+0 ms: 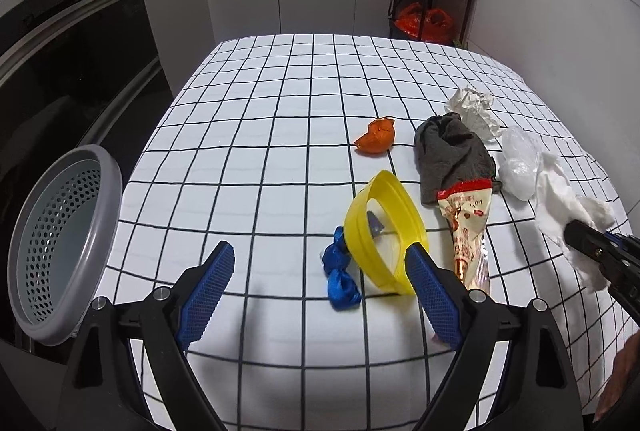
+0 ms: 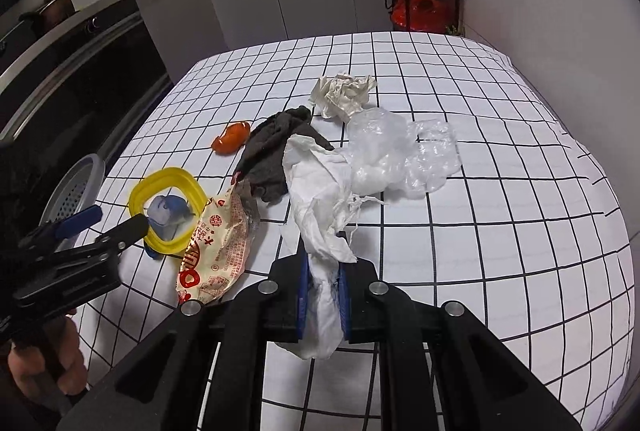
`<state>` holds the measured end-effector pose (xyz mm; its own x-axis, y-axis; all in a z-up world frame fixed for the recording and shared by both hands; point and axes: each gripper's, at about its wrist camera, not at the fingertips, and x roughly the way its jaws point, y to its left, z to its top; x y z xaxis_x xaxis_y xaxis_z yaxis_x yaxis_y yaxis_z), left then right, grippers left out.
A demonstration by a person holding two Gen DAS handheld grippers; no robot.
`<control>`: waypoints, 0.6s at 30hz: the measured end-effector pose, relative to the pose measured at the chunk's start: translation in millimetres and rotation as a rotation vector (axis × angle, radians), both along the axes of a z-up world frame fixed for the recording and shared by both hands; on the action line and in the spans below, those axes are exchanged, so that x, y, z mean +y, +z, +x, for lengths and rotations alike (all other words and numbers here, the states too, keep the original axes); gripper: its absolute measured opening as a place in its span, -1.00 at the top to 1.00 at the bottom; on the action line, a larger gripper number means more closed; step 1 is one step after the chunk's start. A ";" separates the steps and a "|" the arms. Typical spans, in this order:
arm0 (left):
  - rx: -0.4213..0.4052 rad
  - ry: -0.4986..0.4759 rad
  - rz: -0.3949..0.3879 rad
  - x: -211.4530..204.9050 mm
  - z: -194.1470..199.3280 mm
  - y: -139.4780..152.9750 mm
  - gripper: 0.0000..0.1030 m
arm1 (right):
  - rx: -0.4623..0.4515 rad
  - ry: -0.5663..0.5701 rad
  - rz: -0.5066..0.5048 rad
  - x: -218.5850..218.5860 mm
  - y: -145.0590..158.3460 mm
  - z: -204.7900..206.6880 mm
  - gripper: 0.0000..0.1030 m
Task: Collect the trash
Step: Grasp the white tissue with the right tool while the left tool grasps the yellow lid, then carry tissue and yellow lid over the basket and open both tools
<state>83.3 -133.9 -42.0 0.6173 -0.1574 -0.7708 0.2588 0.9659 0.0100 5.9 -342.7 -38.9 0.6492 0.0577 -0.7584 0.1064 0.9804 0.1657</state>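
Pinching white tissue (image 2: 320,191) in clenched right gripper (image 2: 323,295), raised off the table (image 2: 500,251) for carrying to the basket (image 1: 64,243) at nine o'clock. Spreading left gripper (image 1: 320,271) wide, empty, around blue wrapper (image 1: 340,271) beside yellow lid (image 1: 384,231), likely next.

Snack wrapper (image 2: 218,251): red Chinese print, unreadable.

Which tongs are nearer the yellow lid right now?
Left. The left tongs stand open right beside the yellow lid; the right tongs grip white tissue farther off.
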 end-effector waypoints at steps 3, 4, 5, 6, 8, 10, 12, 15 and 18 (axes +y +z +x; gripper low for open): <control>-0.010 -0.008 0.020 -9.0 2.9 -1.8 -0.49 | -0.004 0.000 0.004 -0.7 2.1 -0.9 0.76; -0.012 -0.011 0.026 -11.7 3.8 -2.1 -0.41 | -0.005 0.002 0.006 -0.6 2.5 -1.0 0.76; -0.016 -0.015 0.029 -14.5 4.9 -2.2 -0.37 | -0.005 0.004 0.008 -0.4 2.8 -1.1 0.76; -0.017 -0.017 0.031 -16.7 6.3 -2.3 -0.30 | -0.005 0.007 0.008 0.0 3.1 -1.0 0.76; -0.013 -0.018 0.033 -19.7 9.5 -3.5 -0.15 | -0.005 0.012 0.007 1.0 3.1 -0.7 0.76; -0.001 -0.020 0.032 -21.3 12.8 -5.5 0.19 | -0.005 0.015 0.004 1.5 3.1 -0.2 0.76; 0.012 -0.026 0.028 -21.8 14.1 -7.4 0.54 | -0.005 0.018 0.005 1.6 2.7 0.0 0.76; -0.002 -0.031 0.021 -20.6 12.5 -4.6 0.65 | -0.004 0.021 0.011 0.8 2.0 0.5 0.76; -0.019 -0.038 0.020 -20.0 9.8 1.3 0.71 | -0.006 0.022 0.015 0.1 2.2 0.3 0.76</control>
